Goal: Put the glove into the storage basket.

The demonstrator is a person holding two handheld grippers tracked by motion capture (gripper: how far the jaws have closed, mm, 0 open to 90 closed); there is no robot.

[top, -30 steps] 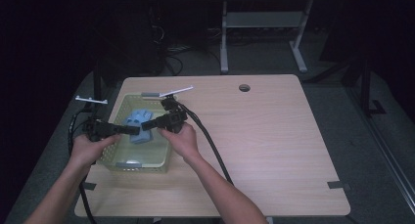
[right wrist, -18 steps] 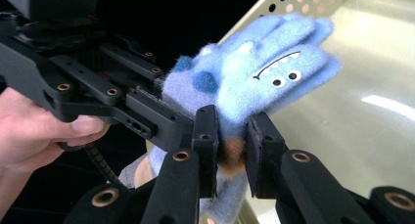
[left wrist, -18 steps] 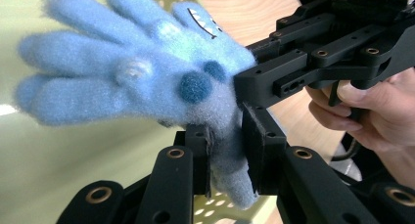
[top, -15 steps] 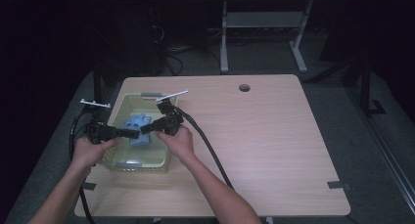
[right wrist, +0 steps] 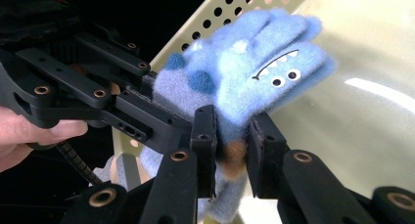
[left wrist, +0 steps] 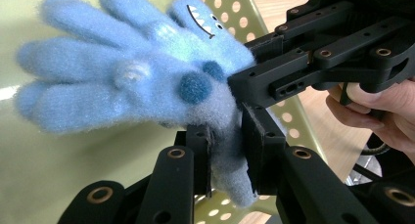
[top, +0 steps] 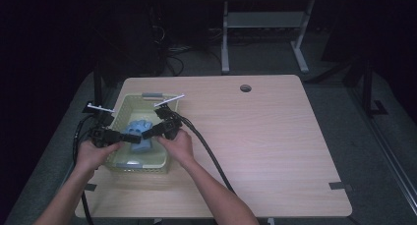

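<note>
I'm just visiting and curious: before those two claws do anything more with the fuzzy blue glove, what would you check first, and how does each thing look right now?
1. Left gripper has a hold on the blue glove: ok, its jaws pinch the cuff end.
2. Right gripper also has a hold: ok, its jaws close on the glove's fabric.
3. Glove is raised off the bottom of the basket: cannot tell, though it sits between the two grippers over the basket.
4. The two grippers have room from each other: not ok, they sit very close together at the cuff.
5. Free space on the table to set the glove down: ok, its right part is bare.
</note>
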